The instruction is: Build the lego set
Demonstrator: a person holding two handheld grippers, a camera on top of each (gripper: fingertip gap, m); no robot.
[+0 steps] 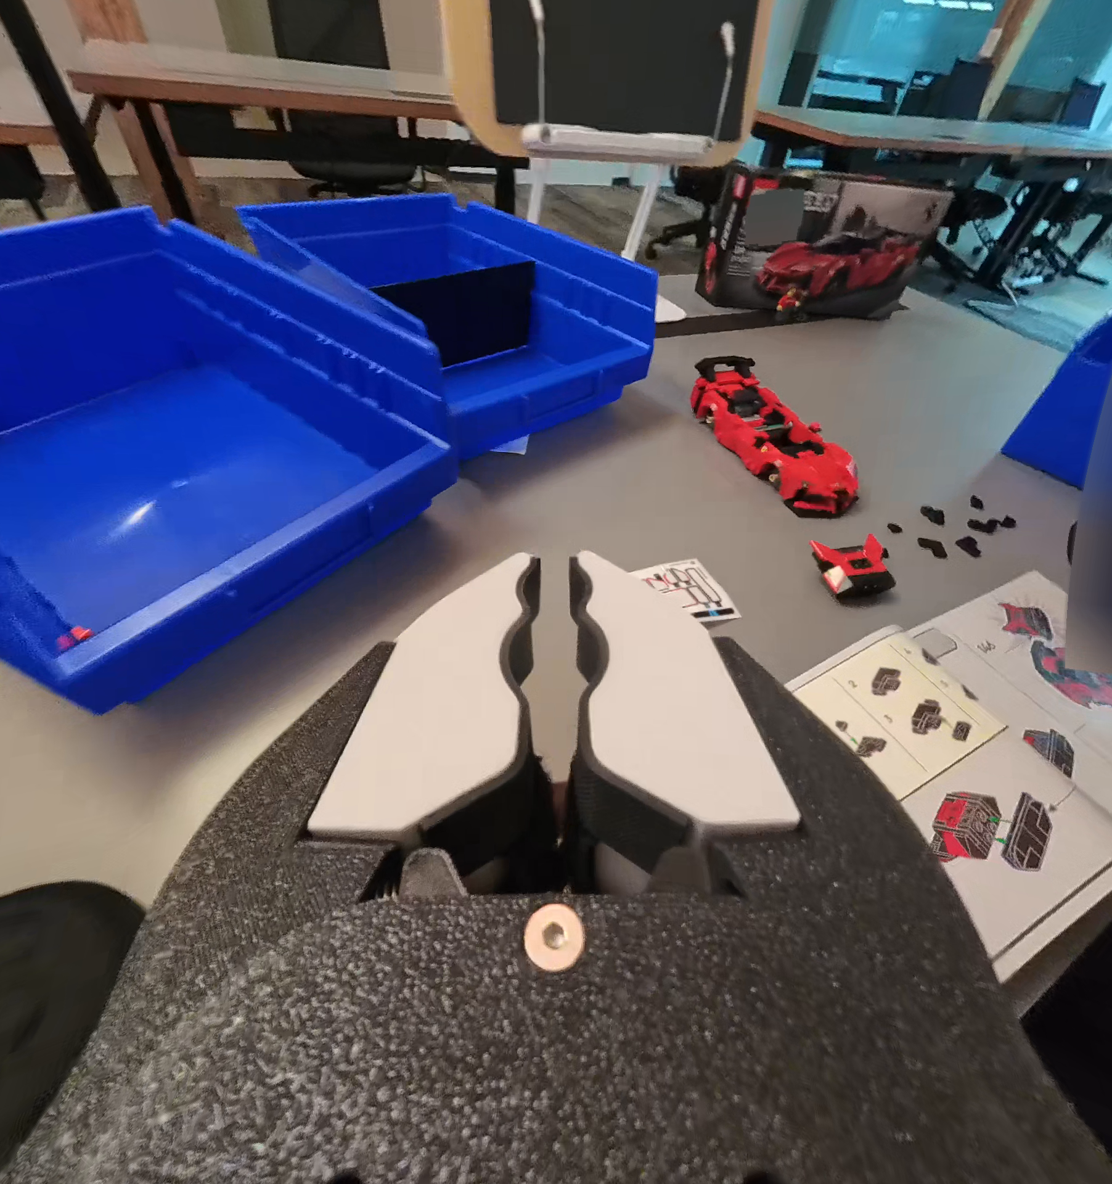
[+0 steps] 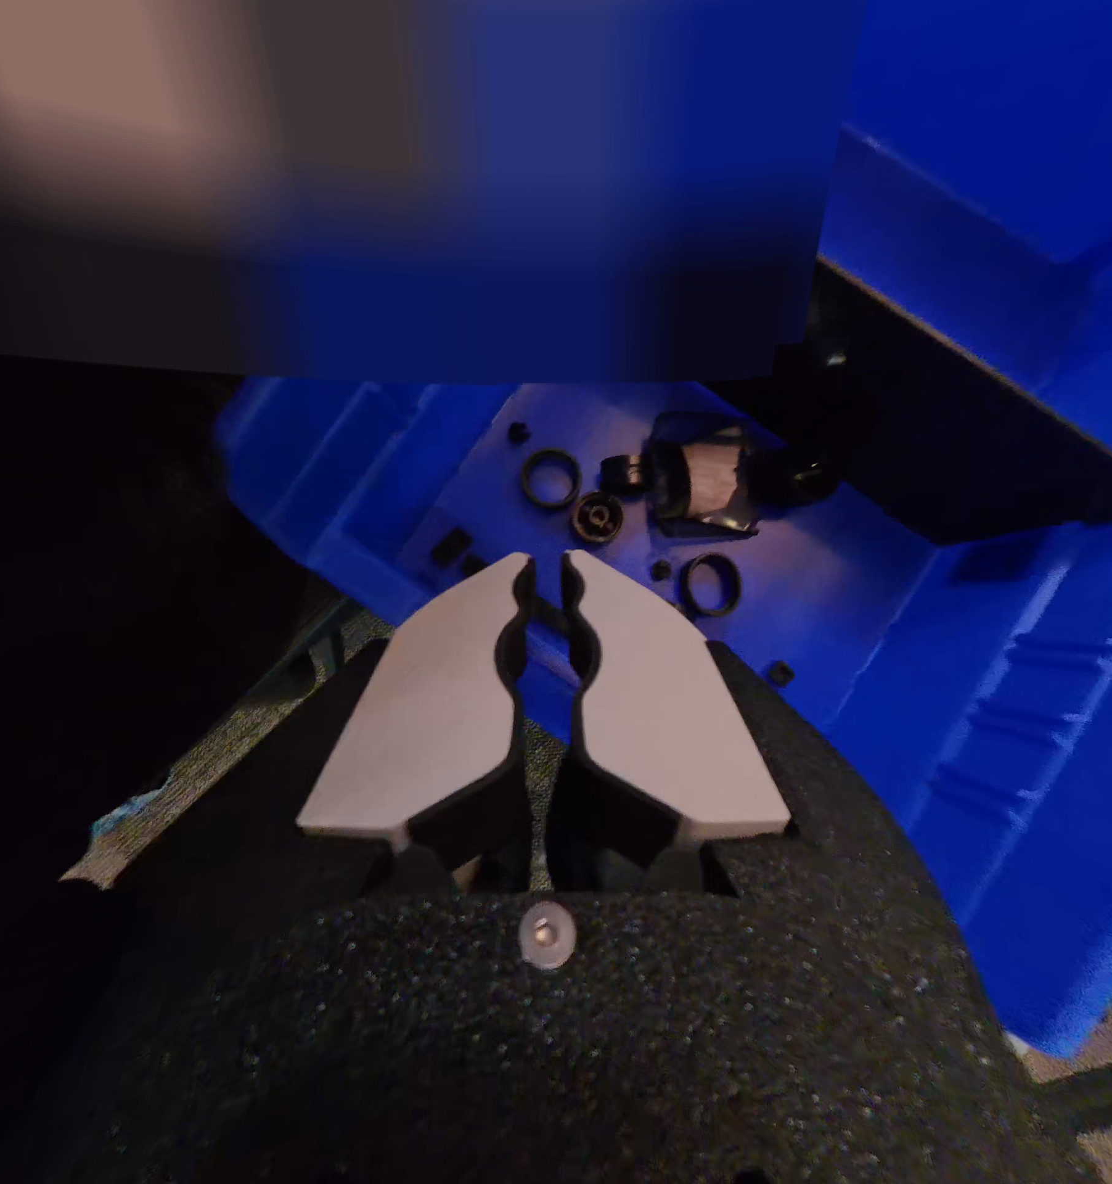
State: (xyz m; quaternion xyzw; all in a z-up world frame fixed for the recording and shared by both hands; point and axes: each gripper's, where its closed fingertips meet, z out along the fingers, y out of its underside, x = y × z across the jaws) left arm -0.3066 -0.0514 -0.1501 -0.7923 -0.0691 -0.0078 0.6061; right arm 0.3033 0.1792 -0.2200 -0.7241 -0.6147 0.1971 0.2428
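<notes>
red lego car (image 1: 774, 435) on the grey table (image 1: 604, 461), right of centre in the left wrist view; long axis slanting from far left to near right, black rear wing at the far end, nose at the near end, aimed toward the loose parts. just beyond the nose: one small red-and-black subassembly (image 1: 851, 570), apart from the car. to its right, about eight small black pieces (image 1: 963, 528) scattered. open instruction booklet (image 1: 989, 756) at the near right; one small sticker sheet (image 1: 691, 589) beside the left gripper's tip. set box (image 1: 816, 250) standing at the far edge. two blue bins (image 1: 175, 448) side by side on the left, the farther one with a black divider (image 1: 470, 314); two tiny pieces, one red, in the near bin's front corner (image 1: 73, 636).

left gripper (image 1: 554, 564) above the table, nearly closed, narrow slit between tips, empty.

right gripper (image 2: 546, 562) over a third blue bin (image 2: 925, 641), likewise nearly closed on nothing. inside: two black tyre rings (image 2: 551, 480), one dark wheel hub (image 2: 597, 516), a crumpled clear bag (image 2: 701, 474), a few tiny black bits.
</notes>
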